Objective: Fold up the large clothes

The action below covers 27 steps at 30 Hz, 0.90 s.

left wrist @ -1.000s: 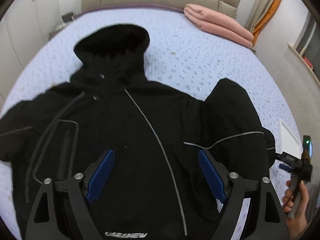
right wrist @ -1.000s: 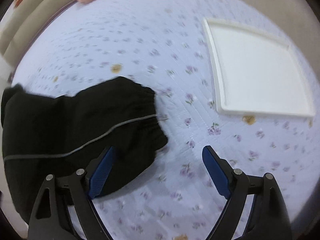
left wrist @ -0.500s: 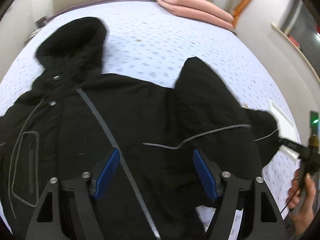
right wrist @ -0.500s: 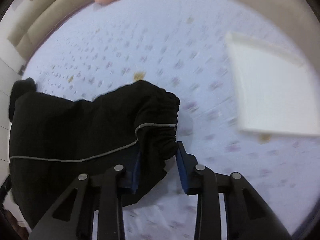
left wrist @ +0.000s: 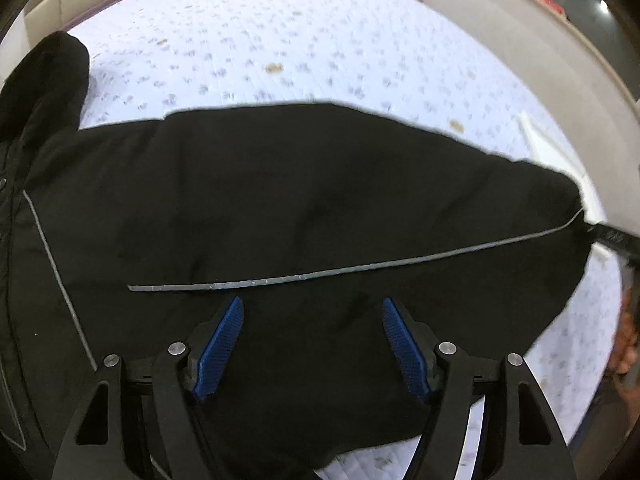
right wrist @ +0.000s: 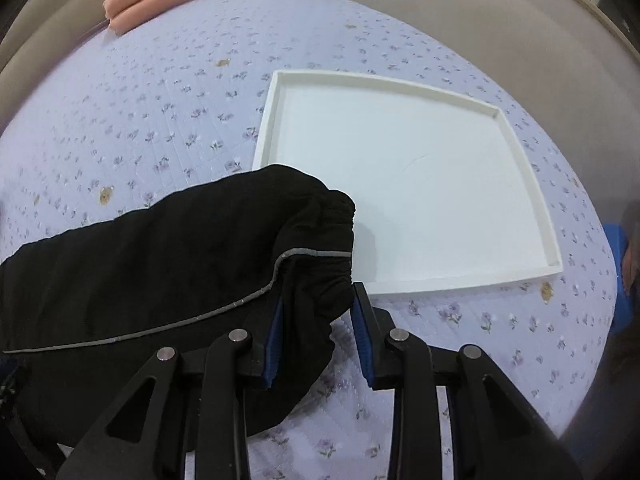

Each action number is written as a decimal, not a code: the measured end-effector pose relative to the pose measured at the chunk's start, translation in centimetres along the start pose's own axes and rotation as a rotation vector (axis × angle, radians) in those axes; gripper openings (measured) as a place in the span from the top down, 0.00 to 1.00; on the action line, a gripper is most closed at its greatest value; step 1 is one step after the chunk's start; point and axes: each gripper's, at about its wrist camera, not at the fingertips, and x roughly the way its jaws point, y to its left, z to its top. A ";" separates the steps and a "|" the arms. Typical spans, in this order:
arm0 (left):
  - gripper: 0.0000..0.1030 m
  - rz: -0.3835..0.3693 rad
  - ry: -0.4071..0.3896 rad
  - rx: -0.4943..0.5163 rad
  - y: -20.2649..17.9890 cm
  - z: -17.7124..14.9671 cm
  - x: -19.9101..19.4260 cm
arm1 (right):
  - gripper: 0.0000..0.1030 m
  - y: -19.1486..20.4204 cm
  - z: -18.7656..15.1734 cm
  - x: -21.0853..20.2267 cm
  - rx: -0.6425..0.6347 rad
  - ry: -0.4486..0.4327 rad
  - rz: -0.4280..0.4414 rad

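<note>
Your left gripper (left wrist: 312,336) hangs with jaws apart, just narrowing, above the black jacket (left wrist: 280,200) spread beneath it. Your right gripper (right wrist: 316,320) clamps the sleeve cuff (right wrist: 324,240); a white tray (right wrist: 400,168) lies just ahead.

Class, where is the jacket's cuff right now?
In the right wrist view the cuff sits centre frame, clamped by the right gripper, overlapping the white tray's near-left corner.
</note>
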 end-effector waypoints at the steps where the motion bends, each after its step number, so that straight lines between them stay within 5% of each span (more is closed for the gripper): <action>1: 0.29 0.015 0.003 0.015 -0.3 -0.2 0.3 | 0.66 0.1 0.1 -0.1 -0.006 0.000 0.003; 7: 0.29 0.016 -0.001 0.005 0.1 0.0 -0.7 | 0.67 1.1 0.8 -1.9 -0.040 -0.026 0.036; 13: 0.29 0.040 -0.055 -0.069 2.6 -1.1 -5.1 | 0.69 3.6 0.5 -6.8 -0.058 -0.085 0.198; 18: 0.29 0.068 -0.093 -0.129 6.2 -2.7 -8.4 | 0.71 8.9 -0.1 -9.6 -0.120 -0.107 0.286; 22: 0.29 0.080 -0.117 -0.180 10.2 -4.2 -10.6 | 0.87 15.0 -1.7 -11.8 -0.203 -0.099 0.371; 27: 0.29 0.110 -0.129 -0.231 15.4 -6.4 -13.7 | 0.87 23.5 -5.1 -14.0 -0.358 -0.117 0.359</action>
